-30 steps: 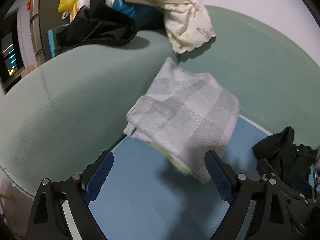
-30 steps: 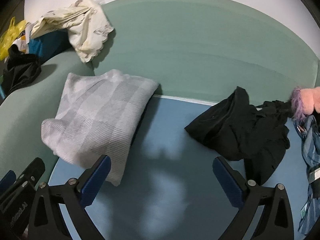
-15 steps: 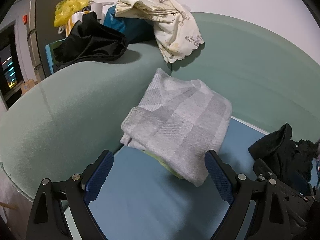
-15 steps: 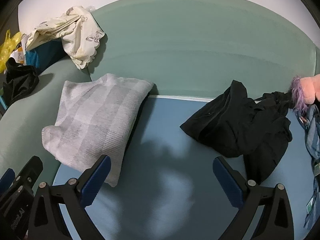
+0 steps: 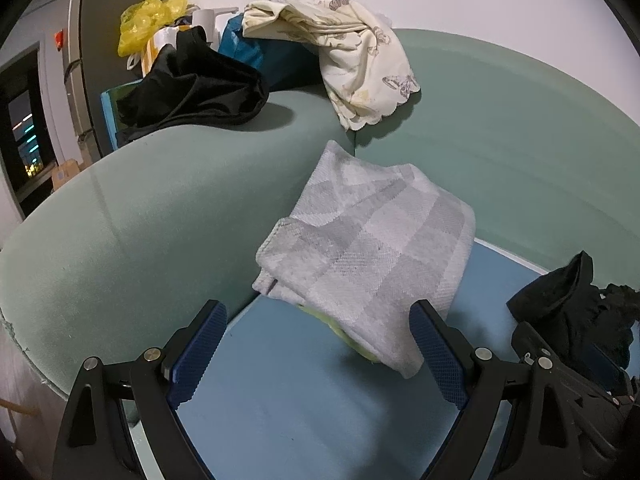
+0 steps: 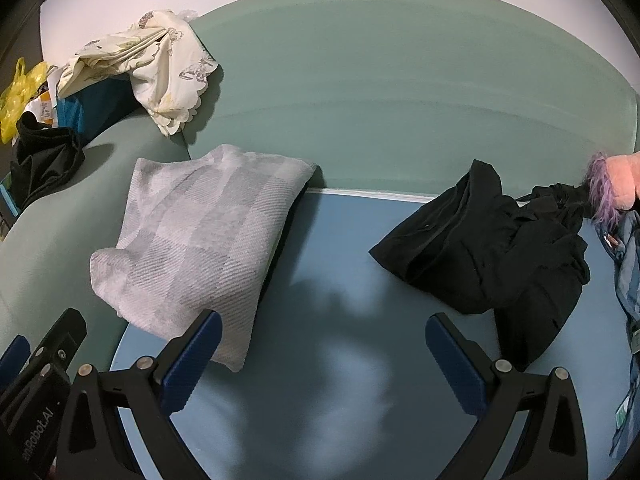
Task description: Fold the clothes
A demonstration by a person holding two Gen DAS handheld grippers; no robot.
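A folded grey checked cloth (image 5: 372,256) leans in the corner where the green sofa arm meets the blue seat; it also shows in the right wrist view (image 6: 200,248). A yellow-green item peeks out under its lower edge. My left gripper (image 5: 318,354) is open and empty just in front of the cloth. My right gripper (image 6: 320,362) is open and empty over the blue seat, between the grey cloth and a crumpled black garment (image 6: 492,256), which also shows in the left wrist view (image 5: 568,312).
A cream printed cloth (image 5: 352,64) hangs over the sofa's back corner. A black garment (image 5: 192,88), a yellow bag (image 5: 148,16) and a teal item lie on the arm top. A pink-purple plush (image 6: 612,184) and blue denim (image 6: 628,320) sit at the right.
Both grippers have pulled back a little from the grey cloth, which now sits smaller and lower in view. The cloth rests where it was. Both grippers stay open.
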